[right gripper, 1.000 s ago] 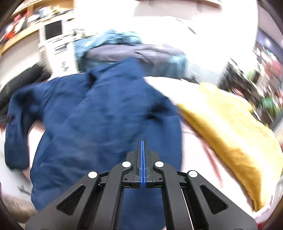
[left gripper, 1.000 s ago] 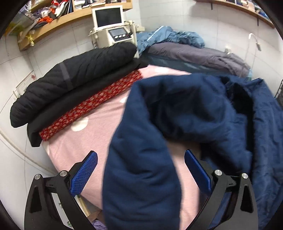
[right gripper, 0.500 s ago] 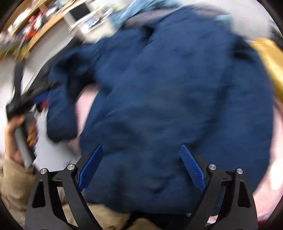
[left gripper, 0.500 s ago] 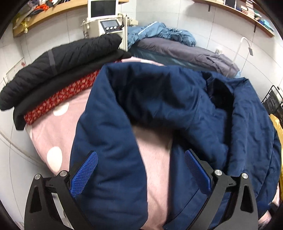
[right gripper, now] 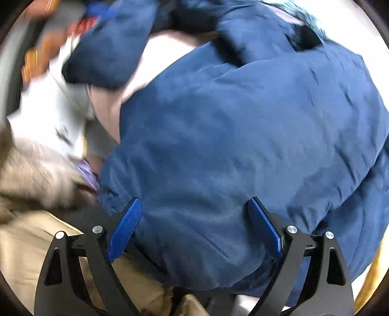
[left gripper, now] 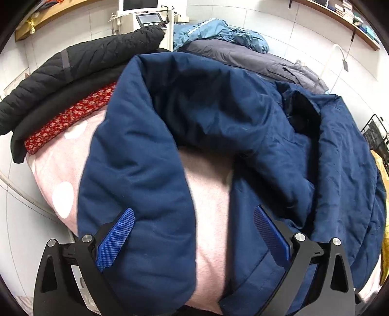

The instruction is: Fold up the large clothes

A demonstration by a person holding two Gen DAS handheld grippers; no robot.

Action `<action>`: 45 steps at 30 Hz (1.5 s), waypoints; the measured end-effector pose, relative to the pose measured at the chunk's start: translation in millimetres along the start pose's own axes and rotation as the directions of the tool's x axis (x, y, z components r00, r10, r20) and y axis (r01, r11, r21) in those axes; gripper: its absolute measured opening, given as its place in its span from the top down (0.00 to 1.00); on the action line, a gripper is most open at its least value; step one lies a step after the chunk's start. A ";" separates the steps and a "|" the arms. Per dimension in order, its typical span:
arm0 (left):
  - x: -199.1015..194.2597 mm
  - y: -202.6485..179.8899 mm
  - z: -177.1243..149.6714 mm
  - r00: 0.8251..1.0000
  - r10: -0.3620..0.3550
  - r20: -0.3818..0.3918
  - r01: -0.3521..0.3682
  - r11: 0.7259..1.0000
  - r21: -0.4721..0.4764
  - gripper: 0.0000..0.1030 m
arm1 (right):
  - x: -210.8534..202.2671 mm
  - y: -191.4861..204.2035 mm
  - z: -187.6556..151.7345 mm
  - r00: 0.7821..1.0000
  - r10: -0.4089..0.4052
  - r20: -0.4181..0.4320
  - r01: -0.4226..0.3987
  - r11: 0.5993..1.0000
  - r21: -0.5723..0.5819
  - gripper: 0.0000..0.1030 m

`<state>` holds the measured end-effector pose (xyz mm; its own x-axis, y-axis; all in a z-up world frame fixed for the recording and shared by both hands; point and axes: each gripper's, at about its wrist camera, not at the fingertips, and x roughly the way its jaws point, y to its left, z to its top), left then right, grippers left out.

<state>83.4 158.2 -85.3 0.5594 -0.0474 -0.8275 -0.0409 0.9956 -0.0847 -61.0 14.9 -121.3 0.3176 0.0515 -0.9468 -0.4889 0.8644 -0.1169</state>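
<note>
A large navy padded jacket [left gripper: 243, 116] lies spread on the pink bedspread [left gripper: 209, 184] with white dots. Its sleeve [left gripper: 136, 170] runs down toward me in the left wrist view. My left gripper [left gripper: 193, 239] hangs open over it, with the sleeve's end between the blue pads [left gripper: 115, 240] but not pressed. The right wrist view is blurred. There the jacket's body [right gripper: 243, 133] fills the frame. My right gripper [right gripper: 194, 228] points steeply down at the near hem, its jaws closing. Cloth lies between the wide-apart pads [right gripper: 265, 228], which do not press on it.
A black quilted jacket [left gripper: 80, 65] over a red patterned cloth [left gripper: 70, 119] is stacked at the left. Grey [left gripper: 255, 60] and light blue [left gripper: 218, 31] garments lie at the back before a white machine [left gripper: 143, 19]. A yellow cloth [left gripper: 383, 175] is at the right edge. Beige clothing of a person [right gripper: 29, 245] shows lower left.
My right gripper went from shut to wide open and swung down over the jacket's near hem. The left gripper sank a little, and the sleeve now lies between its fingers.
</note>
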 end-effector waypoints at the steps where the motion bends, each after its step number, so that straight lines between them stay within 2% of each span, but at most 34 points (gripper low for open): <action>1: -0.2 -2.5 -0.2 1.000 -0.009 -0.001 0.009 1.000 0.007 0.06 | 3.2 1.7 0.2 1.000 -0.011 0.007 0.011 1.000 -0.015 0.51; 2: -0.8 -5.3 -0.8 1.000 -0.014 -0.003 0.014 1.000 0.017 0.06 | 3.7 0.6 1.1 1.000 0.003 0.012 -0.003 1.000 -0.009 0.75; 4: -1.2 -9.3 -2.2 1.000 -0.008 -0.005 0.009 0.999 0.041 0.06 | -2.3 -10.9 4.3 0.998 0.015 0.054 -0.017 0.999 0.031 0.92; 6: -0.3 -10.5 -2.6 1.000 -0.006 -0.008 0.006 0.999 0.044 0.06 | -12.2 -27.6 5.2 0.995 0.008 0.098 -0.015 0.998 0.067 0.94; 9: 1.6 -7.7 -3.7 1.000 -0.009 -0.015 0.010 1.000 0.024 0.06 | -48.6 -61.0 3.7 0.973 -0.123 0.197 0.097 0.986 0.136 0.95; 11: 2.4 -6.6 -4.2 1.000 -0.012 -0.016 0.012 1.000 0.014 0.06 | -83.5 -103.4 -2.5 0.932 -0.261 0.251 0.207 0.953 0.223 0.95; 12: 2.2 -6.7 -4.4 1.000 -0.012 -0.016 0.013 1.000 0.013 0.06 | -107.2 -135.7 -6.3 0.894 -0.356 0.273 0.276 0.916 0.291 0.95; 13: 2.7 -7.7 -4.6 1.000 -0.013 -0.016 0.013 1.000 0.017 0.06 | -122.3 -160.8 -9.5 0.865 -0.419 0.276 0.323 0.885 0.334 0.95; 15: 4.2 -11.1 -4.4 1.000 -0.014 -0.020 0.014 0.999 0.031 0.06 | -158.9 -222.9 -21.2 0.790 -0.558 0.256 0.419 0.795 0.439 0.95; 17: 5.3 -14.4 -5.2 1.000 -0.018 -0.022 0.019 0.999 0.045 0.06 | -196.3 -295.2 -37.1 0.716 -0.671 0.193 0.482 0.675 0.559 0.95; 18: 5.6 -16.4 -6.2 0.999 -0.022 -0.023 0.023 0.998 0.052 0.06 | -217.0 -336.4 -48.5 0.655 -0.743 0.136 0.525 0.577 0.625 0.95; 20: 6.4 -18.6 -8.1 0.999 -0.028 -0.023 0.029 0.998 0.056 0.06 | -240.7 -396.6 -68.5 0.566 -0.824 0.020 0.590 0.422 0.688 0.95; 21: 6.6 -18.8 -10.0 0.999 -0.029 -0.024 0.031 0.998 0.056 0.06 | -247.4 -418.9 -77.7 0.539 -0.842 -0.027 0.605 0.365 0.707 0.95; 22: 7.4 -18.7 -10.8 0.999 -0.031 -0.027 0.032 0.998 0.056 0.06 | -252.4 -452.3 -90.3 0.519 -0.848 -0.109 0.619 0.285 0.732 0.95; 23: 8.3 -18.5 -11.8 0.999 -0.032 -0.029 0.033 0.998 0.056 0.06 | -253.2 -477.2 -103.0 0.520 -0.837 -0.172 0.625 0.235 0.745 0.95; 24: 9.5 -18.2 -12.7 0.999 -0.033 -0.032 0.035 0.998 0.055 0.06 | -247.2 -506.6 -122.6 0.549 -0.801 -0.240 0.619 0.196 0.760 0.94; 25: 10.6 -18.2 -13.8 0.999 -0.035 -0.036 0.037 0.998 0.056 0.06 | -239.2 -522.7 -133.0 0.588 -0.760 -0.278 0.604 0.184 0.775 0.90; 26: 11.5 -17.9 -14.4 0.999 -0.036 -0.038 0.039 0.998 0.058 0.06 | -225.5 -537.4 -145.8 0.664 -0.689 -0.290 0.555 0.195 0.809 0.87; 27: 12.2 -17.0 -14.5 0.999 -0.037 -0.037 0.039 0.997 0.059 0.06 | -211.0 -542.8 -156.3 0.731 -0.626 -0.272 0.496 0.213 0.842 0.81; 28: 13.2 -15.5 -15.7 0.999 -0.037 -0.036 0.039 0.997 0.060 0.06 | -203.1 -540.9 -163.5 0.756 -0.601 -0.260 0.471 0.222 0.854 0.73; 29: 14.2 -14.7 -16.6 0.999 -0.036 -0.039 0.038 0.997 0.061 0.06 | -193.2 -531.9 -167.4 0.767 -0.592 -0.245 0.456 0.236 0.858 0.40; 30: 17.0 -14.0 -16.4 0.998 -0.035 -0.046 0.037 0.997 0.061 0.06 | -187.8 -521.9 -167.9 0.764 -0.603 -0.231 0.451 0.243 0.859 0.23; 31: 19.9 -13.7 -15.1 0.998 -0.035 -0.053 0.038 0.998 0.059 0.06 | -185.2 -502.7 -169.4 0.727 -0.657 -0.201 0.454 0.240 0.858 0.12; 33: 24.8 -15.6 -14.3 0.997 -0.041 -0.067 0.045 0.997 0.061 0.06 | -186.7 -470.8 -169.6 0.679 -0.723 -0.132 0.450 0.267 0.852 0.12; 35: 28.5 -16.3 -11.9 0.996 -0.053 -0.072 0.058 0.996 0.068 0.06 | -191.6 -452.6 -172.6 0.645 -0.759 -0.089 0.445 0.278 0.851 0.12; 36: 32.1 -17.0 -8.9 0.995 -0.063 -0.074 0.068 0.995 0.067 0.06 | -189.9 -445.2 -173.1 0.650 -0.758 -0.050 0.418 0.302 0.857 0.12; 37: 36.1 -18.6 -5.7 0.994 -0.071 -0.077 0.077 0.995 0.066 0.06 | -188.8 -426.6 -170.8 0.677 -0.736 0.014 0.370 0.357 0.858 0.12; 39: 45.2 -21.9 2.3 0.992 -0.092 -0.087 0.097 0.994 0.059 0.06 | -178.0 -392.0 -159.0 0.743 -0.656 0.135 0.295 0.501 0.814 0.12; 41: 56.2 -26.6 11.8 0.988 -0.113 -0.104 0.118 0.992 0.042 0.06 | -158.7 -369.8 -138.4 0.805 -0.563 0.188 0.259 0.618 0.742 0.12; 43: 67.3 -29.8 21.5 0.983 -0.138 -0.119 0.142 0.990 0.023 0.06 | -138.8 -347.6 -117.4 0.864 -0.447 0.230 0.190 0.714 0.674 0.12; 44: 72.2 -31.3 26.1 0.981 -0.149 -0.123 0.151 0.988 0.013 0.06 | -126.5 -338.6 -105.8 0.887 -0.388 0.251 0.146 0.751 0.644 0.12; 45: 78.0 -32.8 31.6 0.979 -0.161 -0.125 0.163 0.987 0.000 0.06 | -117.0 -332.9 -96.5 0.898 -0.355 0.258 0.123 0.768 0.629 0.12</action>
<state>154.5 124.4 -129.5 0.4504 -0.2171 -0.8660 0.0507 0.9747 -0.2179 -13.8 -327.2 -0.5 0.6689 -0.1319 -0.7315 0.1743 0.9845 -0.0181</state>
